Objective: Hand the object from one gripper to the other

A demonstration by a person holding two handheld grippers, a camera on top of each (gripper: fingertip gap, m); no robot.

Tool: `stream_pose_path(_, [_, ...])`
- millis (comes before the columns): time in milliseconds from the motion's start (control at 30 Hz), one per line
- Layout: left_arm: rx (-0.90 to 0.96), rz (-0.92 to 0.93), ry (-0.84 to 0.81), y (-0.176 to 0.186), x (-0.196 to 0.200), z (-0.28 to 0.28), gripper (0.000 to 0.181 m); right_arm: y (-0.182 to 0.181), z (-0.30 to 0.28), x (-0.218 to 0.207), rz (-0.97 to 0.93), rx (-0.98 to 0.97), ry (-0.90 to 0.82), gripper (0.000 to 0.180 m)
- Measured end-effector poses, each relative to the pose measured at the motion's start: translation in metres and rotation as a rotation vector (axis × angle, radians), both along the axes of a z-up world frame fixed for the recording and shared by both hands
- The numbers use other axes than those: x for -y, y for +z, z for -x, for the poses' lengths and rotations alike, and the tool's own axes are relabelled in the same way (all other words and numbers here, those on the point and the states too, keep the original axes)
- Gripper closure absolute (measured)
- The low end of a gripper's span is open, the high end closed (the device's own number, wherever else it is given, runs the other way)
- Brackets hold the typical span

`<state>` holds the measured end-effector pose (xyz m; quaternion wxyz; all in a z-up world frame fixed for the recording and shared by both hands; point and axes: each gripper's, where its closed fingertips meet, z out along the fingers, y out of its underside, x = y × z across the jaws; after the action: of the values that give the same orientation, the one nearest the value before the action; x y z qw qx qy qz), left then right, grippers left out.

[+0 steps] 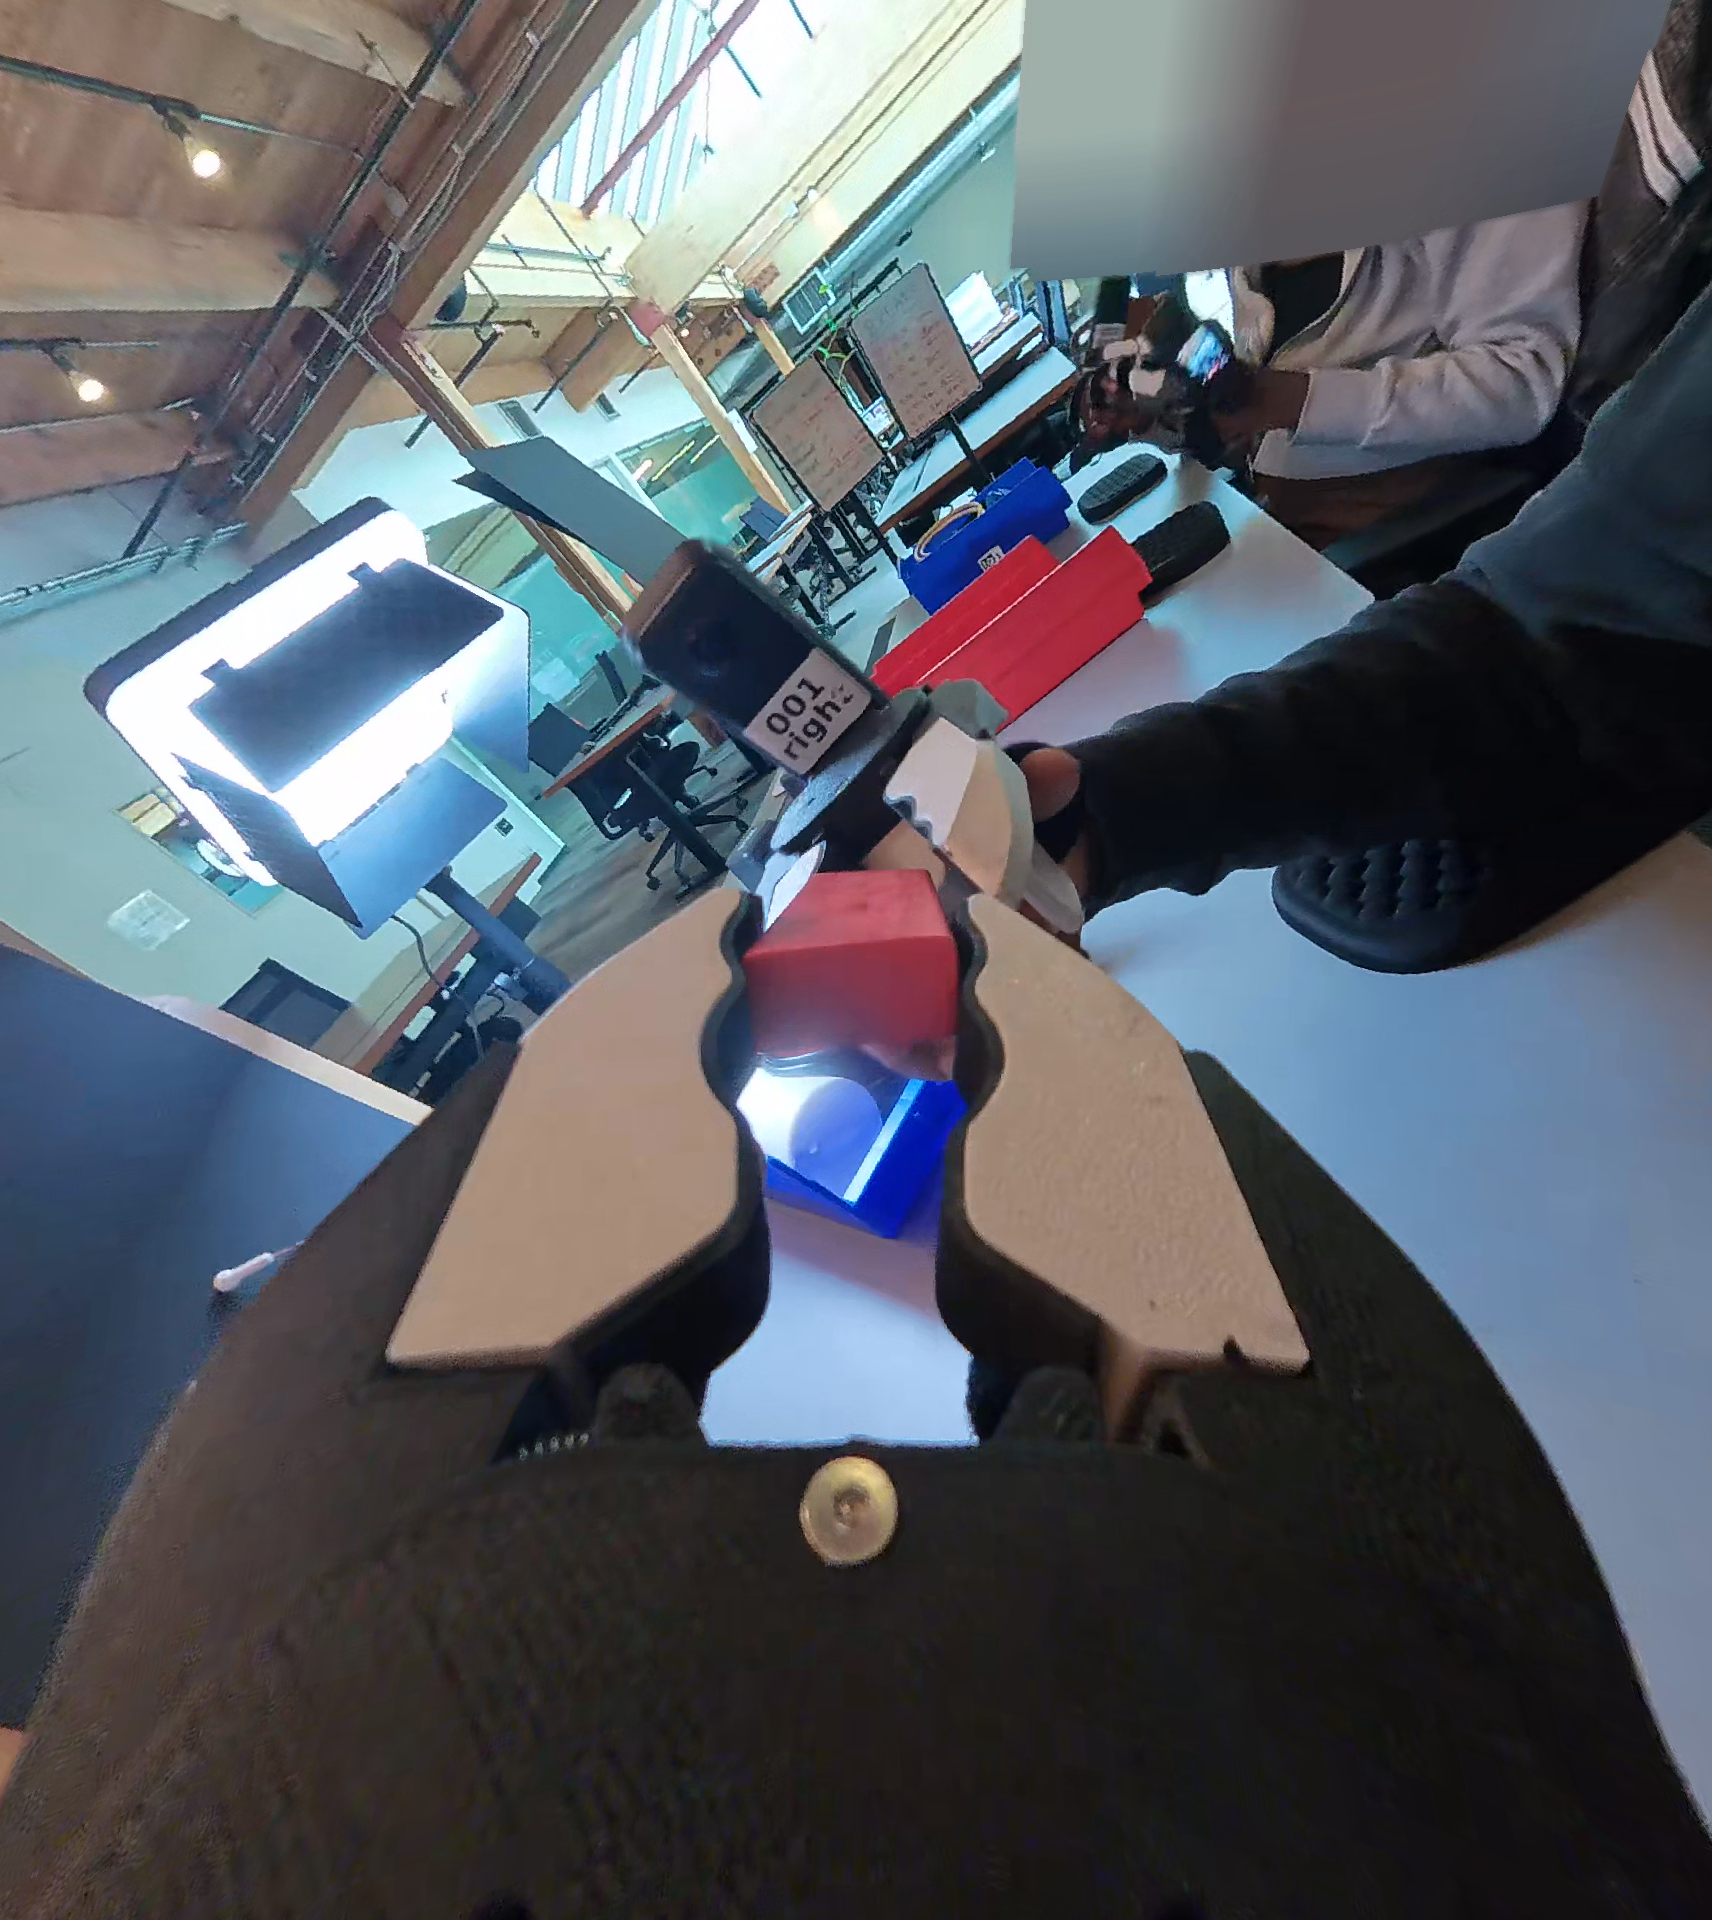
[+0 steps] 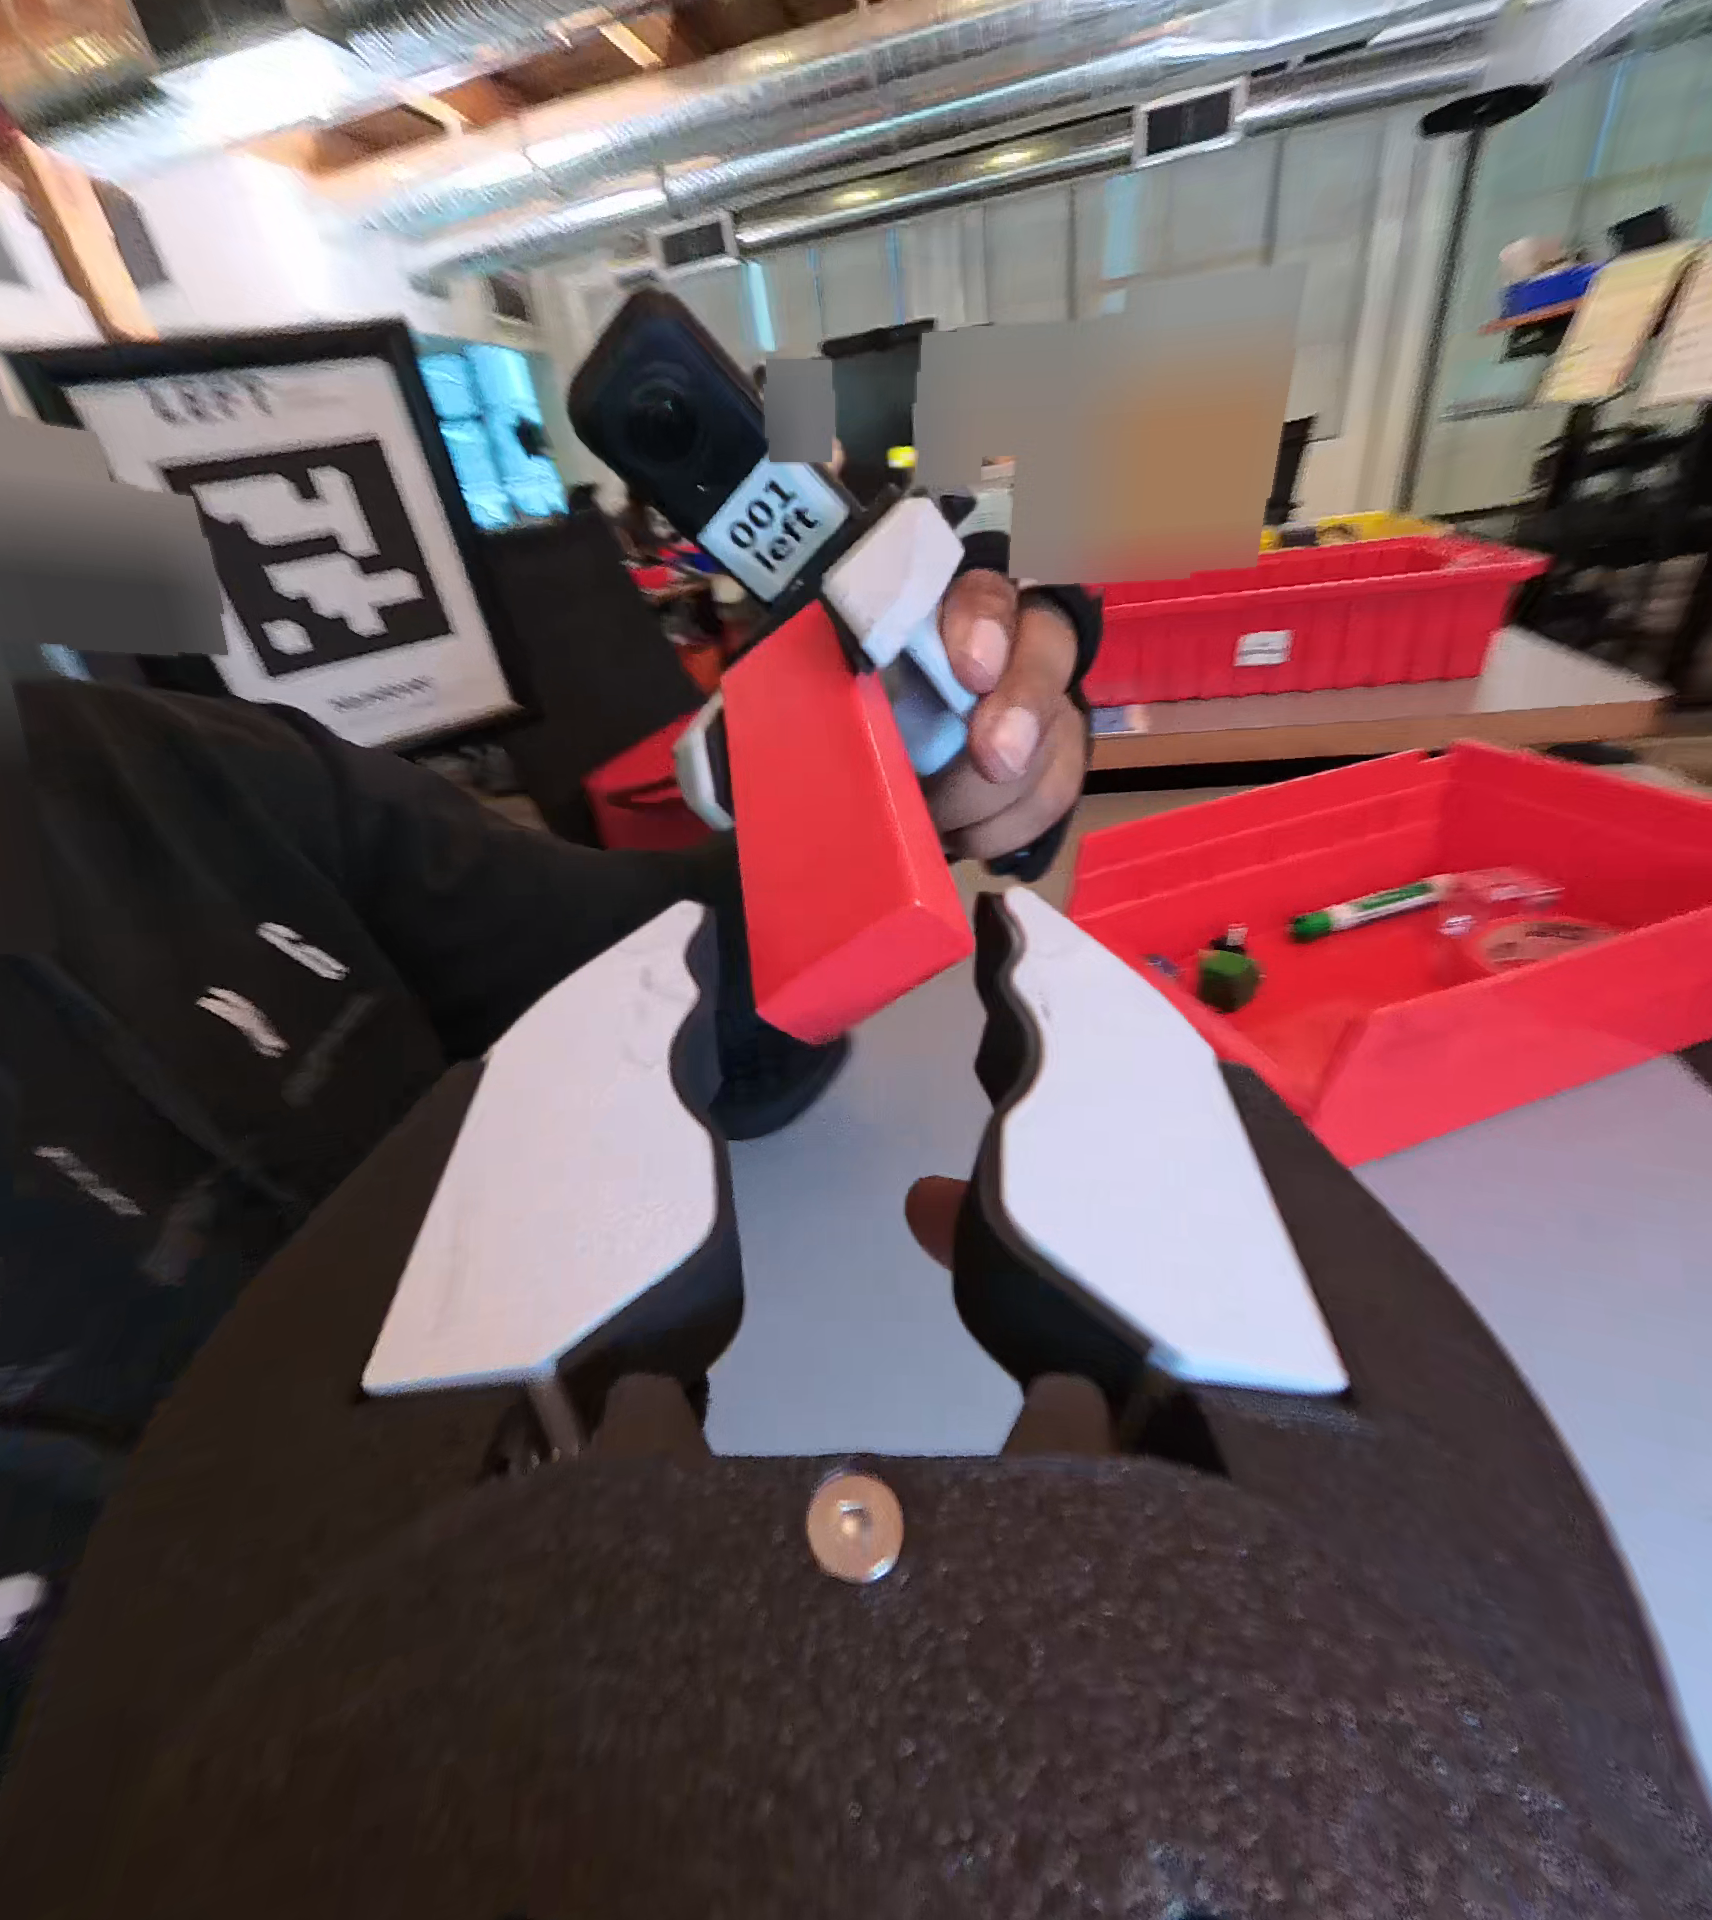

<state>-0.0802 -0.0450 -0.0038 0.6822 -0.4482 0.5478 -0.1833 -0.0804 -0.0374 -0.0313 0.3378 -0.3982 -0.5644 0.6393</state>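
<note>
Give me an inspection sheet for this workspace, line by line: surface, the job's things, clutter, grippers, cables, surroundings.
surface: white table.
job's things: red block held in the air, one end in the left gripper, the other end between the fingers of the right gripper.
clutter: blue bin on the table; red bin holding a green marker.
grippers: left shut on the block; right open around its free end.
cables: nothing seen.
surroundings: lit light panel, open office behind.

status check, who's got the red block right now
Left tool shut on red block, held in the air. Right tool open, far end of block just at its tips, not gripped. Nothing between them; red bin off to the side.
</note>
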Motion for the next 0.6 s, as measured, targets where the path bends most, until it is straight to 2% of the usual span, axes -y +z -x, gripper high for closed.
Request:
stream_pose_path(100, [0.042,0.033,-0.018,0.004,0.000,0.003,0.145,0.001,0.003,-0.005,-0.141,-0.052,-0.108,0.127])
stream_pose_path(600, [0.051,0.074,-0.024,-0.001,-0.005,0.002,0.145,0.011,0.000,-0.010,-0.199,-0.118,-0.174,0.137])
